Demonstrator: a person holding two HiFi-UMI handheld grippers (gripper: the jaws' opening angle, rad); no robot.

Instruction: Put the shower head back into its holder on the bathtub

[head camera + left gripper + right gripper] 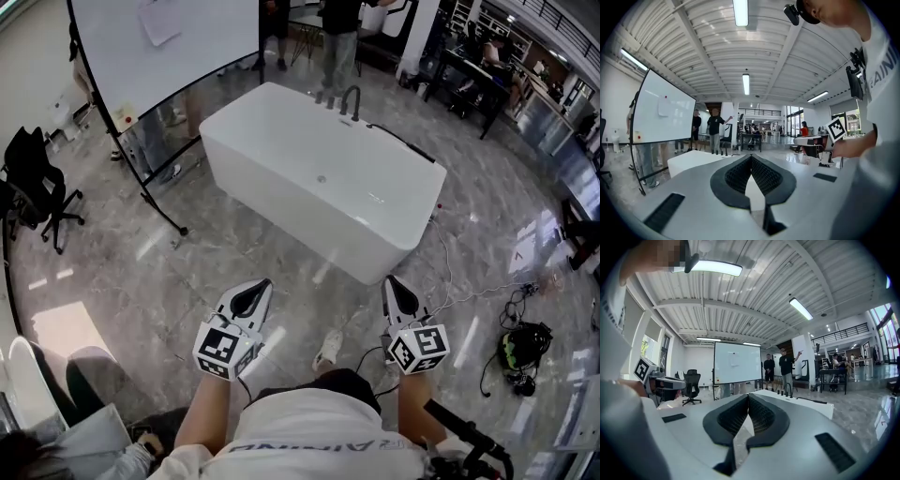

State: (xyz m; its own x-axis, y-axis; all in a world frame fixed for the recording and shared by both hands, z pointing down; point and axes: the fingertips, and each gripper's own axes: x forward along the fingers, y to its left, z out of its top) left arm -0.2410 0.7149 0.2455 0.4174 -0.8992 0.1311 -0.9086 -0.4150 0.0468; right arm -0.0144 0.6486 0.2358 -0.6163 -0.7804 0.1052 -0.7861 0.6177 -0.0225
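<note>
Standing on glossy grey floor [234, 281], a white bathtub [281, 202] near a whiteboard [169, 56].

Ahead of the fingers of the left gripper [254, 287] and the right gripper [395, 284] lies a strip of bare grey marbled floor [234, 248]. It is open up to the near wall of the white rectangular freestanding bathtub [309, 202], which bars the way straight on. The tub's basin is open from above. On its far rim stand a curved black faucet [352, 98] and a thin black hose [403, 141]. Well to the left of the left fingers, the large whiteboard on a black wheeled stand [159, 56] narrows the passage beside the tub. Right of the right fingers, thin white cables [459, 291] trail over the floor, with a dark bundle with green trim [520, 352] farther out.
</note>
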